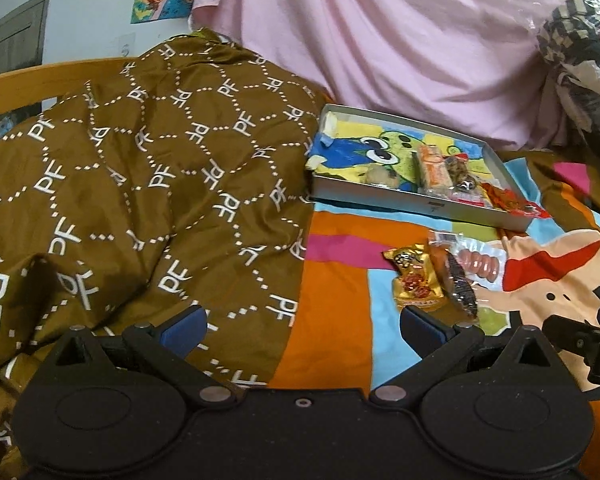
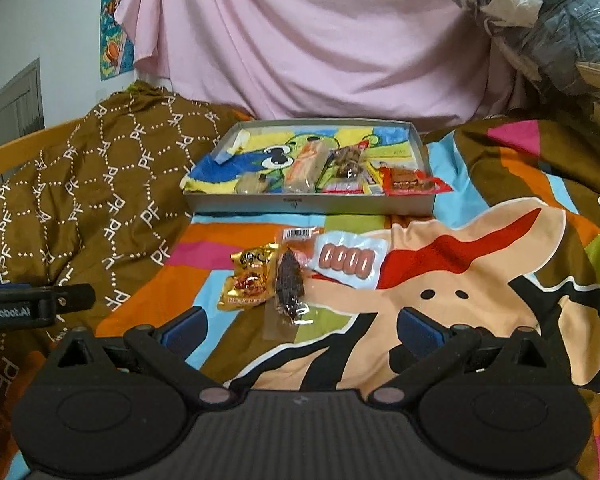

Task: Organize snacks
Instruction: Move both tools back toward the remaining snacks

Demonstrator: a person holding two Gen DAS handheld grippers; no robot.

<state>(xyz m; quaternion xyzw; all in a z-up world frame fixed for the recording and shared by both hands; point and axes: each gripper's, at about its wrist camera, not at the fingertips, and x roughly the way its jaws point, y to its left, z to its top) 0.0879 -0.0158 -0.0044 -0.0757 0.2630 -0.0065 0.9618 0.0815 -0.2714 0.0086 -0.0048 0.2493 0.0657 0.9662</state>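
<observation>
A shallow grey box (image 2: 308,203) (image 1: 380,196) lined with a cartoon print sits on the bed and holds several snack packs, among them an orange bar (image 2: 306,164) and a red packet (image 2: 414,184) hanging over its right edge. In front of it lie a gold packet (image 2: 250,278) (image 1: 414,276), a clear pack with a dark snack (image 2: 288,284) (image 1: 458,280) and a sausage pack (image 2: 346,262) (image 1: 480,264). My right gripper (image 2: 302,326) is open and empty just short of these three. My left gripper (image 1: 302,326) is open and empty, to their left over the bedding.
A crumpled brown quilt (image 1: 140,184) (image 2: 80,184) printed with letters lies to the left. The colourful cartoon sheet (image 2: 460,280) covers the bed. A pink cloth (image 2: 320,40) hangs behind the box. Plastic-wrapped bundles (image 2: 540,20) are stacked at the right. A wooden bed rail (image 1: 28,84) runs along the left.
</observation>
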